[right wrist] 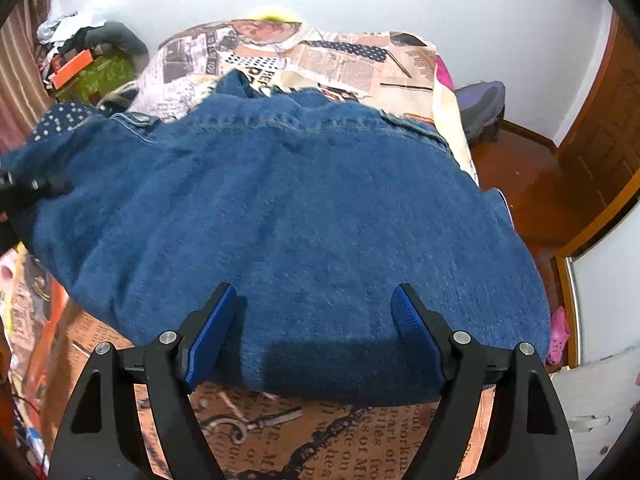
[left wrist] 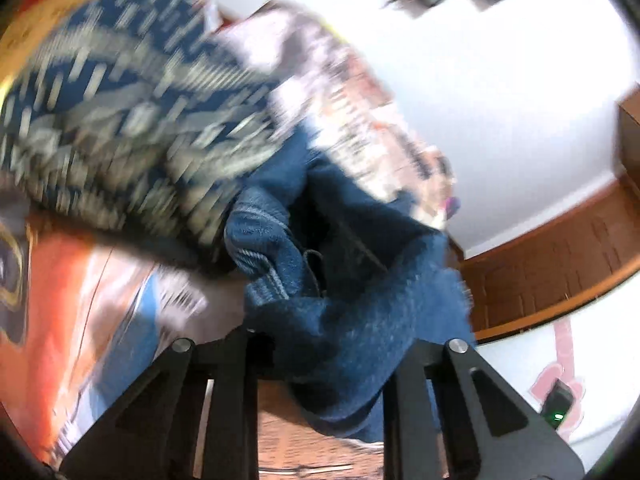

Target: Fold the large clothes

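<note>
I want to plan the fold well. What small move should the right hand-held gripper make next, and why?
Probably lower the right hand-held gripper a little and close it on the near edge of the denim jacket. Its fingers stand open on both sides of that edge and hold nothing, while the left hand-held gripper has denim bunched between its fingers.

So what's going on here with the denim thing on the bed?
A person holding two handheld grippers is folding a blue denim jacket spread on a bed with a newspaper-print bedspread. The right gripper is open, fingers apart over the jacket's near edge. The left gripper has denim bunched between its fingers and seems to be lifting it, though that view is motion-blurred, so its grip is unclear.
</note>
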A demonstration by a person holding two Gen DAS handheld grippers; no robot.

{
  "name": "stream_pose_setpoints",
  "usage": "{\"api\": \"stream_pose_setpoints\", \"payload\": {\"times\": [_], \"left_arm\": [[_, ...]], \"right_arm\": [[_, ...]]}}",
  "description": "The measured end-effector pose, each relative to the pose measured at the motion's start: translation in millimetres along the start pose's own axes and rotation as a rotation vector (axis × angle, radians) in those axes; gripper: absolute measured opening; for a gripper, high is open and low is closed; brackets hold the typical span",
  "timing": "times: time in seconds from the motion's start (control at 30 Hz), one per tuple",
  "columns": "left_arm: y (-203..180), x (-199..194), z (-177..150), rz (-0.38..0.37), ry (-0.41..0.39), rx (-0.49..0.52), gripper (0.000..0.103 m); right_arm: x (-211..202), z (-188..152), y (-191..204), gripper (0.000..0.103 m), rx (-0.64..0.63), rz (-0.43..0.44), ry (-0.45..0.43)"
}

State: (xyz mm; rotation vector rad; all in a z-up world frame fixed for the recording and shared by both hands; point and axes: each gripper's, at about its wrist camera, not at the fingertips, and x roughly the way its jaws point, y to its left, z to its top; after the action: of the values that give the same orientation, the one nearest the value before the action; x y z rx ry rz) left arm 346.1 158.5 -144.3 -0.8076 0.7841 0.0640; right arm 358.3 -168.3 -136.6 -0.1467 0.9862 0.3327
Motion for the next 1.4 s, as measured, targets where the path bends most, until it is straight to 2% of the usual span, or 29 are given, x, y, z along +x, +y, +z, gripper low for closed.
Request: {"api": "stream_pose_setpoints", "payload": {"times": [0.2, 0.3, 0.4, 0.5, 0.63, 0.7, 0.77, 0.9, 0.97, 1.1, 1.23, 1.33, 1.4], "left_arm": [[-81, -47, 29, -0.091, -0.178, 0.159, 0.016], [-98, -72, 38, -0.116, -0.265, 0.181, 0.016], [-110, -79, 44, -0.078, -0.333, 0.238, 0.016], [-109, -75, 36, -0.009, -0.349, 0.302, 0.016], [-90, -49, 35, 0.057, -0.296, 0.300, 0.016], [-79, -43, 28, 0.070, -0.266, 0.283, 0.016], [-77, -38, 23, 0.071, -0.258, 0.283, 0.016], [-93, -33, 18, 0.040, -0.258, 0.327, 0.016], [-109, -28, 16, 0.014, -0.247, 0.354, 0.016], [-143, -16, -2, -0.041, -0.215, 0.419, 0.016], [-176, 9, -30, -0.088, -0.149, 0.494, 0.015], [-194, 32, -58, -0.130, -0.058, 0.529, 0.015], [-204, 52, -81, -0.150, 0.033, 0.564, 0.015]], "right_arm": [[-19, 22, 24, 0.077, -0.051, 0.032, -0.049], [-25, 33, 44, 0.077, -0.085, 0.060, -0.077], [-20, 41, 70, 0.077, -0.119, 0.106, -0.080], [2, 39, 101, 0.077, -0.164, 0.151, -0.033], [41, 26, 131, 0.077, -0.205, 0.189, 0.056], [63, 22, 135, 0.077, -0.183, 0.227, 0.133], [72, 20, 130, 0.077, -0.155, 0.267, 0.169], [57, 20, 110, 0.077, -0.108, 0.326, 0.163], [41, 20, 92, 0.077, -0.077, 0.326, 0.122], [7, 16, 49, 0.077, -0.018, 0.260, 0.018], [-13, 13, 8, 0.077, 0.044, 0.171, -0.044], [-27, -1, -23, 0.077, 0.089, 0.091, -0.062], [-35, -7, -38, 0.077, 0.112, 0.047, -0.055]]}}
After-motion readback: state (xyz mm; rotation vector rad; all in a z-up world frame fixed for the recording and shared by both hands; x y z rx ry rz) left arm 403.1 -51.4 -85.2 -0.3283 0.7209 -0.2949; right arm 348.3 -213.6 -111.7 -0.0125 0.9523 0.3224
